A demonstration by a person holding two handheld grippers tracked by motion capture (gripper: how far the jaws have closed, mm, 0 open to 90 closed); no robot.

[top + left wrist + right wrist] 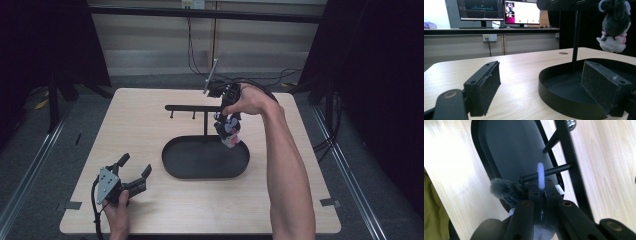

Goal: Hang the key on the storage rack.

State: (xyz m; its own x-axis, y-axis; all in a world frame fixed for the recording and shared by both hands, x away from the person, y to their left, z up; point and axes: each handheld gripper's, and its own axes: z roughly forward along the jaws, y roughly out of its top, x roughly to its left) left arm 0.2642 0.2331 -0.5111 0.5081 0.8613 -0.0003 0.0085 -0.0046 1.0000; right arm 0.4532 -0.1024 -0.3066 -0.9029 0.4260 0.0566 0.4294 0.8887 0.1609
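We read this as the hanging step: a small plush toy (229, 131) on a pale ring (540, 175) is being brought to one of the pegs (546, 173) of the black rack (200, 107) that rises from the oval tray (205, 172) on the table (150, 210).

The right gripper (226, 112) is up by the right end of the rack's bar, its jaws pinched together on the ring, with the toy dangling below it over the far right part of the tray. In the right gripper view the ring crosses the peg, close to the peg's tip. We cannot tell whether the peg already passes through the ring or merely sits behind it.

The left gripper (134, 172) rests low at the near left of the table, just beside the tray, with its 2 jaws spread wide and nothing between them.

By our judgement the next move calls for sliding the ring further along the peg, away from the tip, then easing the jaws apart. The toy should then hang free. Letting go too near the tip could drop it into the tray.
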